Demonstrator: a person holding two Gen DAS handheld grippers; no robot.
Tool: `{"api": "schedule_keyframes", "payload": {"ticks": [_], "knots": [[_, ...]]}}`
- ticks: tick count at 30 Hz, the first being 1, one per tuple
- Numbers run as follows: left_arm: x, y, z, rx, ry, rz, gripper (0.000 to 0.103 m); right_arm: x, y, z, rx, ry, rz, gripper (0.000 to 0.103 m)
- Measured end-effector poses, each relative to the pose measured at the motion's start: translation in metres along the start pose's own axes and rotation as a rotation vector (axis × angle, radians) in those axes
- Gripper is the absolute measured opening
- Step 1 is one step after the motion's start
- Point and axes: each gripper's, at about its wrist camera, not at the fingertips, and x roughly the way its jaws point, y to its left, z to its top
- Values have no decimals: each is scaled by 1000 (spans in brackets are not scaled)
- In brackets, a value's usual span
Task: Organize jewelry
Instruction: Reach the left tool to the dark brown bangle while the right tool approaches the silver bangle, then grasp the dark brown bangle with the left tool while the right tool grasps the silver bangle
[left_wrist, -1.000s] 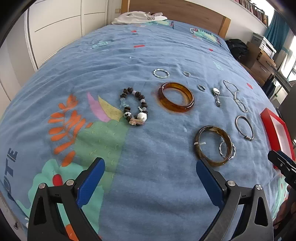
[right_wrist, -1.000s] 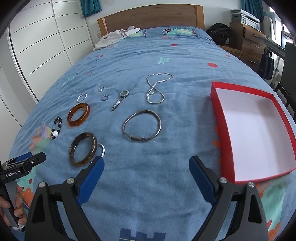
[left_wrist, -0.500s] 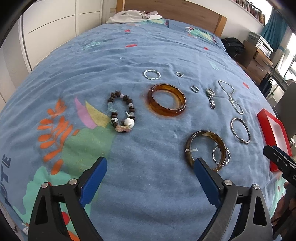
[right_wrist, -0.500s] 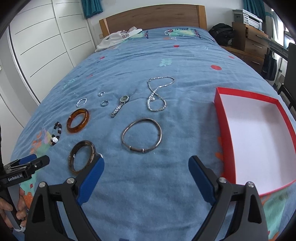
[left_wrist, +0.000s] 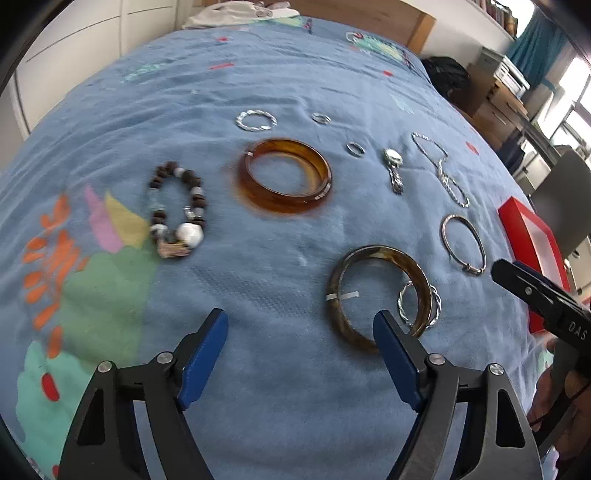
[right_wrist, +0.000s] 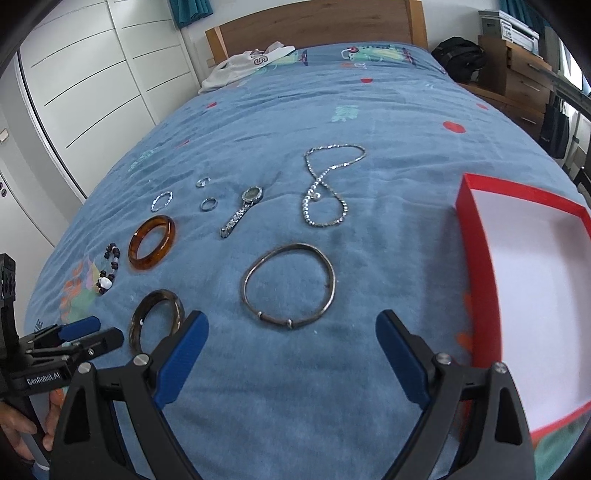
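While both fingers gape wide (nothing held), right view alone shows red box (right_wrist: 476, 236) interior, white.

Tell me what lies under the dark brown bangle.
A twisted silver ring lies partly under the dark brown bangle, on its right side. The band covers the ring's middle; both edges show. Otherwise only blue bedspread.

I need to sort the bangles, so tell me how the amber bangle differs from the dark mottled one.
The amber bangle is translucent orange with a thick, broad band; the dark mottled bangle is brownish-olive and slimmer. The amber bangle lies alone; the dark mottled bangle overlaps a twisted silver ring and lies nearer the left gripper. Both lie flat on the blue bedspread.
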Motion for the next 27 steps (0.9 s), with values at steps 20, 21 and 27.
{"api": "schedule_keyframes", "payload": {"ticks": [20, 21, 27], "knots": [[13, 18, 6, 48, 30, -11, 9, 50, 14, 16, -67, 61, -28, 85], [11, 21, 6, 44, 27, -21, 9, 51, 15, 15, -80, 60, -47, 81], [-2, 24, -2, 33, 12, -37, 8, 44, 13, 13, -99, 49, -51, 70]]}}
